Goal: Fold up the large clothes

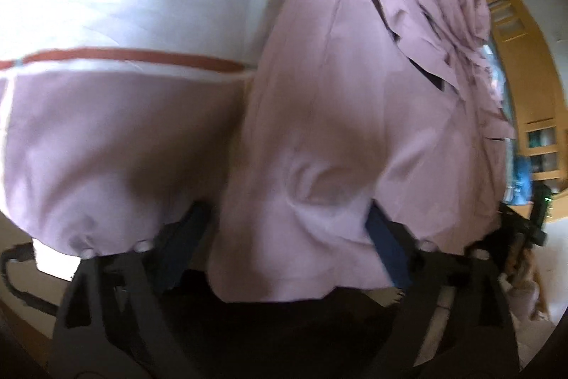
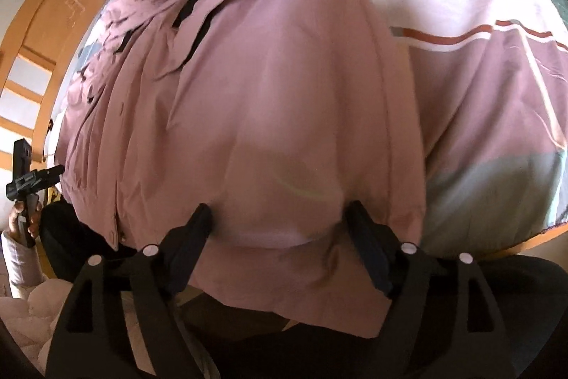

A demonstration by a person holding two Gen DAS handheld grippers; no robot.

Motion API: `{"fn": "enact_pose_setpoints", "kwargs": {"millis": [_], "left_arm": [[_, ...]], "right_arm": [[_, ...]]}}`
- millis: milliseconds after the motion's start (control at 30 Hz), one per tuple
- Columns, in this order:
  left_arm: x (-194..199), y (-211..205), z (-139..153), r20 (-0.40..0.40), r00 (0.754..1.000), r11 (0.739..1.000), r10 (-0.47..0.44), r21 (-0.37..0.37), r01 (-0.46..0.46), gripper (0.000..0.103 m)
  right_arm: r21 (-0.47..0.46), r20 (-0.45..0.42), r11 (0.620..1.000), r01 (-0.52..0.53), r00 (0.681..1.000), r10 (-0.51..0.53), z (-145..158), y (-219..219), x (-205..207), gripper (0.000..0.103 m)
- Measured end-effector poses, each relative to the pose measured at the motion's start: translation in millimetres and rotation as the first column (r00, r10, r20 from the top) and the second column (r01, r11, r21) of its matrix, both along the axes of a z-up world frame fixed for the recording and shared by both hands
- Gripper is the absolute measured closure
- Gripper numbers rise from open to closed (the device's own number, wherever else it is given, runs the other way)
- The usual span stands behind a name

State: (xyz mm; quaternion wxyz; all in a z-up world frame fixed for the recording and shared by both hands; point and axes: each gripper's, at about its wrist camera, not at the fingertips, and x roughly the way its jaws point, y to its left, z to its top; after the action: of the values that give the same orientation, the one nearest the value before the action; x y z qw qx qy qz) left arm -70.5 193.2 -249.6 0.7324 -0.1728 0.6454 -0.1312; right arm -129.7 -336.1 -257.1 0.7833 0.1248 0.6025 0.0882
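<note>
Both grippers point steeply down, left gripper [image 1: 287, 219] and right gripper [image 2: 280, 219] each spread apart over the pink jacket [image 1: 337, 95] hem, nothing pinched. Only the right view catches the person's hand [image 2: 25, 215] off to its left.

A matt, smooth pink cloth jacket [image 2: 269, 102] is seen on a soft printed bedcover [image 2: 497, 87]; matt black plastic fingers [image 2: 191, 237] are seen at the bottom.

One pink jacket [image 1: 319, 95], two tongs [image 1: 287, 229]

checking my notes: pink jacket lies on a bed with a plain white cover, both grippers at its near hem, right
Not quite. The bed cover is not plain white: it has pink, white and grey-green blocks with a rust-red stripe, clearest in the right wrist view. The pink jacket and both grippers' places are as you say.
</note>
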Motion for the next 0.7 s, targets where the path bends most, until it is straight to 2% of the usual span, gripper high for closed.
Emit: {"fn": "enact_pose_setpoints", "kwargs": {"millis": [33,67,100,133,167,200,267,300,333,400,500,600,633,700], "left_arm": [[-1.8,-2.5,0.4,0.003,1.0,1.0,-0.011,-0.014,0.011,0.039],[-2.7,-4.5,0.3,0.008,1.0,1.0,-0.018,-0.02,0.019,0.045],[-3.9,-6.1,3.1,0.025,0.999,0.998,-0.024,-0.059,0.026,0.063],[-4.9,-5.8,6.6,0.043,0.999,0.994,-0.021,-0.102,0.025,0.077],[-5.9,-4.4,9.7,0.055,0.998,0.99,-0.016,-0.138,0.023,0.081],[-6.9,-1.8,12.7,0.069,0.998,0.982,-0.004,-0.188,0.017,0.085],[-7.4,3.3,19.3,0.103,0.994,0.947,0.024,-0.32,0.01,0.086],[-7.9,5.2,23.2,0.123,0.992,0.925,0.037,-0.38,0.013,0.086],[-7.2,8.6,30.9,0.156,0.986,0.891,0.061,-0.455,0.017,0.086],[-1.9,11.3,49.7,0.214,0.973,0.835,0.091,-0.549,0.043,0.086],[20.1,0.9,86.1,0.304,0.948,0.802,0.094,-0.587,0.109,0.086],[54.5,-4.1,121.2,0.357,0.926,0.774,0.12,-0.618,0.138,0.086],[71.9,-8.6,134.7,0.379,0.915,0.768,0.136,-0.624,0.145,0.086],[100.6,-2.8,152.5,0.389,0.904,0.752,0.179,-0.646,0.13,0.086]], "right_arm": [[0.008,0.008,1.0,-0.011,1.0,0.011,1.3,2.7,-0.3,0.039],[0.051,0.019,0.999,-0.01,1.0,0.009,4.9,1.9,-0.7,0.06],[0.115,0.024,0.993,-0.001,1.0,-0.002,8.9,-1.8,-0.7,0.067],[0.163,0.035,0.987,0.004,0.999,-0.01,13.2,-6.4,-0.8,0.079],[0.246,0.065,0.969,0.005,0.998,-0.022,22.6,-12.0,-0.5,0.086],[0.307,0.091,0.952,0.003,0.995,-0.032,30.7,-15.9,0.2,0.087],[0.434,0.171,0.901,-0.015,0.983,-0.066,53.8,-21.6,5.4,0.089],[0.434,0.171,0.901,-0.015,0.983,-0.066,53.8,-21.6,5.4,0.089],[0.467,0.203,0.884,-0.027,0.976,-0.077,63.3,-22.3,9.9,0.09],[0.529,0.308,0.845,-0.075,0.945,-0.109,97.5,-19.0,33.6,0.091],[0.575,0.386,0.812,-0.098,0.908,-0.165,128.6,-25.8,65.5,0.091],[0.608,0.452,0.789,-0.089,0.856,-0.251,155.7,-38.4,107.4,0.091],[0.624,0.455,0.778,-0.073,0.843,-0.286,159.7,-43.3,120.1,0.091],[0.689,0.419,0.725,-0.013,0.823,-0.384,160.8,-64.1,157.2,0.091]]}}
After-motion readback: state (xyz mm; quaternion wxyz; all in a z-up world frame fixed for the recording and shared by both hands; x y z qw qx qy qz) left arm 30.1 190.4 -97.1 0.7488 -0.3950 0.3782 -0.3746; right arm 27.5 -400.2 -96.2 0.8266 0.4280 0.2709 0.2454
